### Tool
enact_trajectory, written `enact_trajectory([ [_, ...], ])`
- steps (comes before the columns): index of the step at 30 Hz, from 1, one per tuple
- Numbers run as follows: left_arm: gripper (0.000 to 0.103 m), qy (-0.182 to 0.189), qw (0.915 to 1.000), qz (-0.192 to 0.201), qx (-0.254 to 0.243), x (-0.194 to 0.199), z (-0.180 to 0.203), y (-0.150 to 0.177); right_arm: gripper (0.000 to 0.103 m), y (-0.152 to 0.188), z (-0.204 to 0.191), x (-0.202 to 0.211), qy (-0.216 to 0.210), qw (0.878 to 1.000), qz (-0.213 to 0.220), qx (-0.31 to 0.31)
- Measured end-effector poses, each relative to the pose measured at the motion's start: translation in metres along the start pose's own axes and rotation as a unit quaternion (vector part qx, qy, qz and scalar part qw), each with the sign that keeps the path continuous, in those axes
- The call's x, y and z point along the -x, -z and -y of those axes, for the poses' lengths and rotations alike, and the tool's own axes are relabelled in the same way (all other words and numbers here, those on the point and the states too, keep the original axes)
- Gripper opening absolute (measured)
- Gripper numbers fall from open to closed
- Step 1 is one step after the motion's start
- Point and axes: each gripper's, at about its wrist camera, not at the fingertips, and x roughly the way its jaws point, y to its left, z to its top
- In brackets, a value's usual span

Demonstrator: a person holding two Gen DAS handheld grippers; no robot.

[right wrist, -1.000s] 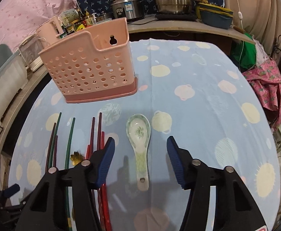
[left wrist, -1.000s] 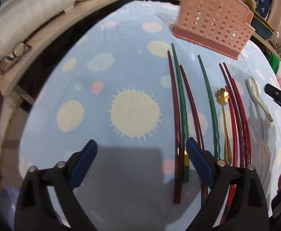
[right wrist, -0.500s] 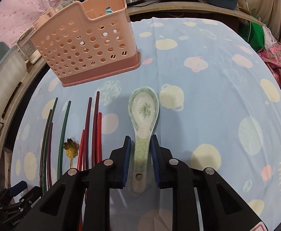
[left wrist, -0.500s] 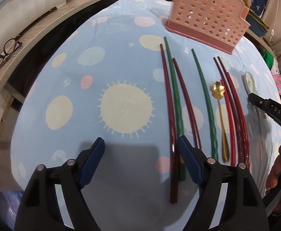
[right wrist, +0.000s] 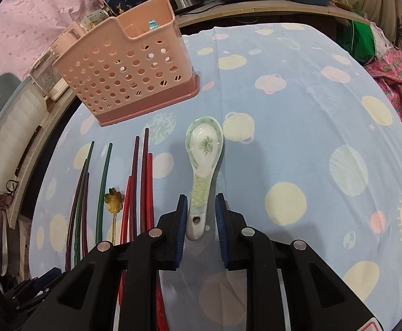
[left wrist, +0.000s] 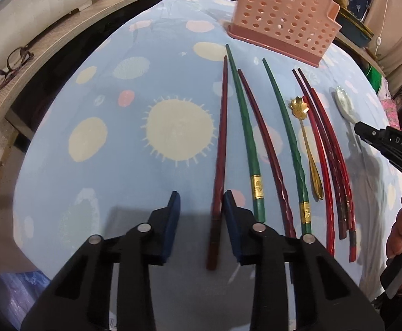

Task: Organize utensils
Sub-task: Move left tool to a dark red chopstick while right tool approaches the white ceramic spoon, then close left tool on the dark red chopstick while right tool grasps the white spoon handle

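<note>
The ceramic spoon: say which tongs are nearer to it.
Right. The right tongs straddle the handle of the ceramic spoon, pads beside it. The left tongs, jaws closing around a dark red chopstick, sit across the row of chopsticks from it.

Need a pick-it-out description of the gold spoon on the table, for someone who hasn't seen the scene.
Start at the pink basket at the far end of the blue spotted cloth. Chopsticks lie in a row in front of it; the gold spoon lies among them, between a green one and the red ones. It is the only metal piece, with a flower-shaped bowl.
</note>
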Motion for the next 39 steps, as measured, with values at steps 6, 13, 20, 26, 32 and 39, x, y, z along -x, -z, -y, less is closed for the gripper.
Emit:
enact_trajectory([
  [6, 0.023, 0.015, 0.9998, -0.004, 0.007, 0.004, -0.007, 0.005, 0.021, -0.001, 0.002, 0.003, -0.003, 1.000, 0.002, -0.007],
  [13, 0.019, 0.023, 0.9997, -0.005, 0.006, 0.005, -0.005, 0.007, 0.021, -0.002, 0.000, 0.008, -0.008, 1.000, 0.011, -0.008],
  [20, 0.009, 0.037, 0.9992, -0.013, 0.006, 0.009, -0.006, 0.015, 0.021, -0.004, 0.004, 0.010, -0.008, 1.000, 0.013, -0.014],
  [26, 0.008, 0.042, 0.9989, -0.019, 0.010, 0.014, -0.008, 0.023, 0.021, -0.003, 0.005, 0.004, -0.009, 1.000, 0.007, -0.013],
  [32, 0.009, 0.042, 0.9988, -0.022, 0.013, 0.017, -0.010, 0.028, 0.021, 0.001, 0.006, 0.002, -0.015, 1.000, 0.002, -0.016],
  [39, 0.009, 0.041, 0.9988, -0.024, 0.015, 0.018, -0.011, 0.032, 0.021, 0.000, 0.004, 0.007, -0.022, 1.000, 0.008, -0.017],
])
